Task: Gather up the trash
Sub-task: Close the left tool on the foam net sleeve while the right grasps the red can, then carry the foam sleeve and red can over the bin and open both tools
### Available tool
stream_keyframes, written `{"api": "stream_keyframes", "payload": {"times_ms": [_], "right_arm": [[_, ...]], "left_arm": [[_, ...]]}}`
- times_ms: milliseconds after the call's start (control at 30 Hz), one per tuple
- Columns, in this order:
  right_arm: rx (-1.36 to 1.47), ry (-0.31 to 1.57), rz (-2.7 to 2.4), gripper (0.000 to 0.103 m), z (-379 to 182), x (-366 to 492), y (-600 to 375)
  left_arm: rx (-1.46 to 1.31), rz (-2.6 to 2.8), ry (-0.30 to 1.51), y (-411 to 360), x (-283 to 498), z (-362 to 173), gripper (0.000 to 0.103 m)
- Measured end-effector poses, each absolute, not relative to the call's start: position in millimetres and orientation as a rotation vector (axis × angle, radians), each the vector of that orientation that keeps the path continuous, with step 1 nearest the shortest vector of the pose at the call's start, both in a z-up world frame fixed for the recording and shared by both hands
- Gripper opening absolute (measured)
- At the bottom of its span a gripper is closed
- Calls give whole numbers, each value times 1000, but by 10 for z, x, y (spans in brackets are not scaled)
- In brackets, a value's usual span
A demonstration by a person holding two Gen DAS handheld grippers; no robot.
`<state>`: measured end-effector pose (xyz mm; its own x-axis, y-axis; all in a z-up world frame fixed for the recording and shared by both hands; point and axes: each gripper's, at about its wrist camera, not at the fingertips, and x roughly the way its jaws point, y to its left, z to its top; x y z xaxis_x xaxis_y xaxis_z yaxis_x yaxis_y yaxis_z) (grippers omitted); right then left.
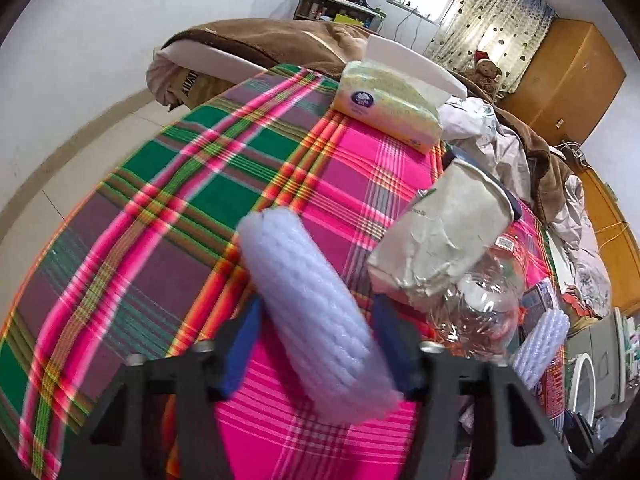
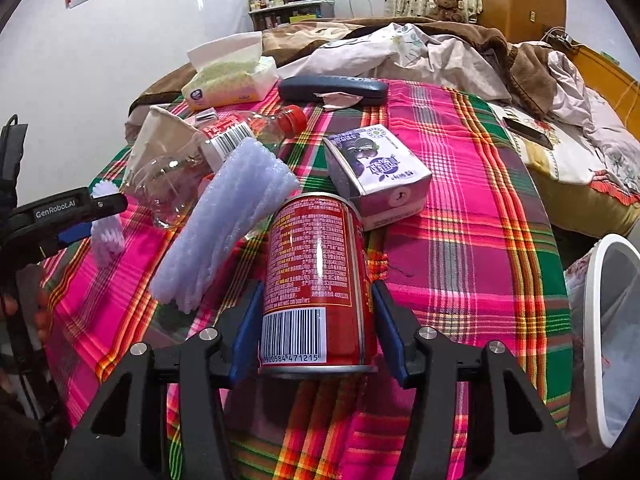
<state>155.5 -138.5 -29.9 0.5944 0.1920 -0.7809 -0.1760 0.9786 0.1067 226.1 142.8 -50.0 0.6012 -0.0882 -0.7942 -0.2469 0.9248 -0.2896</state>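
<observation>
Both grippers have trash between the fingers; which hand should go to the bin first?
Right. The right gripper has the red can between its fingers, and the white bin sits just beyond that hand. The left gripper, around a foam sleeve, is farther away, across the clutter.

My can (image 2: 318,280) on the bedspread (image 2: 472,240), foam sleeve (image 2: 224,224) left, carton (image 2: 376,172) behind, bin (image 2: 592,320) right.

Ahead of my tongs, a plaid bedspread (image 2: 460,248) covers the bed. Farther on lie a tissue pack (image 2: 230,80) and a dark glasses case (image 2: 332,87); beyond them, rumpled bedding (image 2: 400,56), a teddy bear (image 2: 446,2) by the curtains
</observation>
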Motion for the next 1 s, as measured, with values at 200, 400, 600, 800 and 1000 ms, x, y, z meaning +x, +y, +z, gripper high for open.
{"api": "stream_keyframes", "payload": {"times_ms": [200,400,600,800,1000], "right_arm": [[52,897,223,54,-302,1521,-1462],[72,889,230,54,-304,1484,-1521],[104,874,227,54,-279,1440,-1630],[126,846,218,54,-217,1370,-1752],[148,816,206,54,-135,1287,-1893]], "left_arm": [[-305,47,942,1257,2187,-477,37],[-275,1,949,1128,2048,-471,37],[-256,-38,936,996,1902,-397,37],[-243,-68,903,873,1752,-270,37],[-189,-108,863,647,1592,-94,37]]}}
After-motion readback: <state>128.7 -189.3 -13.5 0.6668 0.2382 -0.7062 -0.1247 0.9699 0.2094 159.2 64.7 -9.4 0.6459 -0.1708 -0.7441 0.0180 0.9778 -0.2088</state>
